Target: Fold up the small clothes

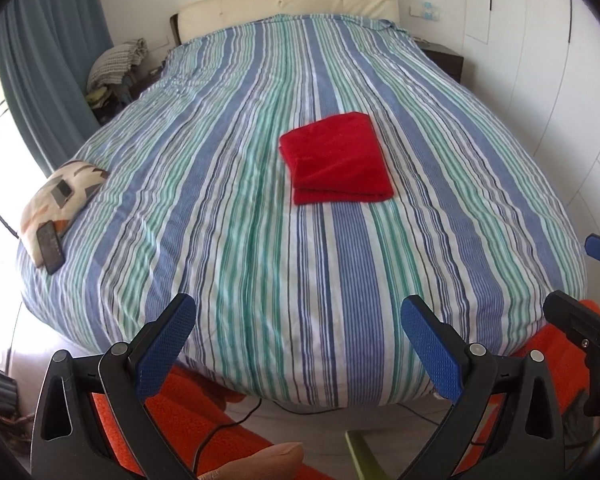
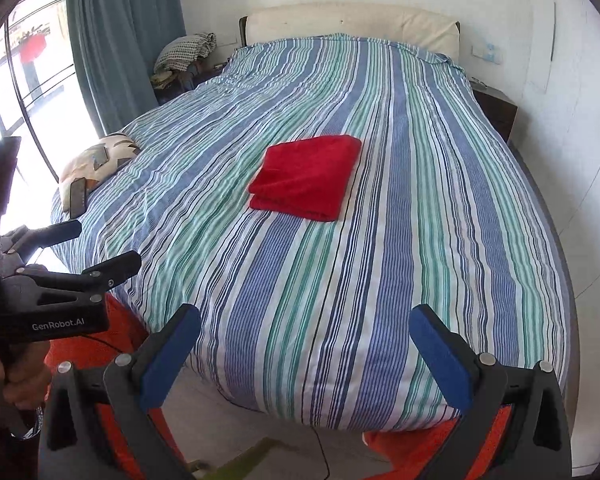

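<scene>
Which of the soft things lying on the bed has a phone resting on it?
The patterned cushion at the bed's left edge; a dark phone lies on its near end. The folded red cloth mid-bed has nothing on it.

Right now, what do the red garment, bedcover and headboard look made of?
Red garment: soft matte knit or fleece, probably; folded edges look thick and rounded. Bedcover: thin woven cotton-like cloth, matte, finely wrinkled, striped. Headboard: cream padded leather or vinyl, seemingly; slight sheen, tufted dimples.

The left hand-held gripper is spread wide, gripping nothing. The right hand-held gripper, at its 3 o'clock, gapes equally wide, both level and pointing forward.
</scene>
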### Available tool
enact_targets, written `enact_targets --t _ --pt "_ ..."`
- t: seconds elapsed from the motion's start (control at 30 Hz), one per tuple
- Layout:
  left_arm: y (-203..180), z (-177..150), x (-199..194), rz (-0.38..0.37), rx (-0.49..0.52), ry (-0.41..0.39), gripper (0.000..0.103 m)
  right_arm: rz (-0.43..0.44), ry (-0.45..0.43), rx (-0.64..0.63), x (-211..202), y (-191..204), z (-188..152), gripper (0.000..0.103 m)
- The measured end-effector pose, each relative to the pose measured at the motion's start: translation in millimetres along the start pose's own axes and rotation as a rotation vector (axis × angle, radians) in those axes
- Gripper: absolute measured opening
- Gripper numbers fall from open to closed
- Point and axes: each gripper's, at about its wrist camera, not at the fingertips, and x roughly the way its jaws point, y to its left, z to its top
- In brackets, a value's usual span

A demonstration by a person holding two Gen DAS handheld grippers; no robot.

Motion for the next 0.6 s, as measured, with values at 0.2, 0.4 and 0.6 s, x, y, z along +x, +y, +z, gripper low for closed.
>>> enact_targets --t 0.2,0.4,0.6 --pt "2 -3 -6 -0.030 -0.012 0.016 0.103 -0.024 0.009 0.007 -8 1 -1 0.103" --pt "0 1 -9 -0.059 -0.006 0.010 0.103 -0.009 -0.003 -0.010 -12 12 5 0.103" --pt "9 -1 -1 -0.007 -0.019 -0.013 0.103 -0.084 0.022 -0.032 -5 15 8 0.103"
